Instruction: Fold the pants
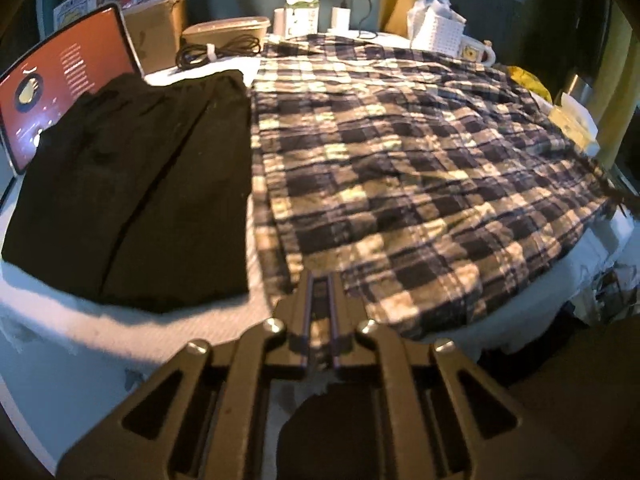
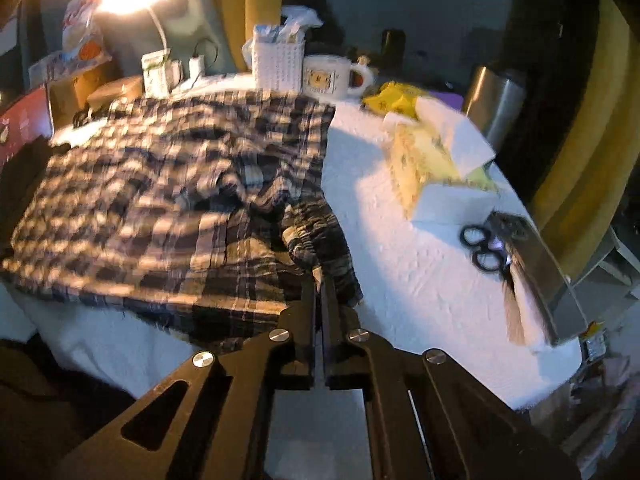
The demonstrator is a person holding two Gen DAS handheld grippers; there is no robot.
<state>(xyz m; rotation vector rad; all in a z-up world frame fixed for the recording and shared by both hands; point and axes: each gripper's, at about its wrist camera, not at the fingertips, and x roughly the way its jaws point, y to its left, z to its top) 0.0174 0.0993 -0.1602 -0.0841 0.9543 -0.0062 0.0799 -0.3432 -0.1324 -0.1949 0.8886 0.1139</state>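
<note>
1. One pair of plaid pants (image 1: 400, 152) is lying spread across the white-covered table (image 2: 420, 280).
2. The left gripper (image 1: 319, 280) is pinching shut on the pants' near hem at 6 o'clock.
3. The right gripper (image 2: 320, 276) is clamping shut on the bunched waistband.
4. One folded black garment (image 1: 132, 184) is sitting at 9 o'clock, just beside the pants.
5. One pair of scissors (image 2: 486, 248) is lying at 3 o'clock.

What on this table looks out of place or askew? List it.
The plaid pants lie flat except at their near right corner, bunched in a rumpled heap by the right tongs. A pair of scissors sits near the table's right edge.
</note>
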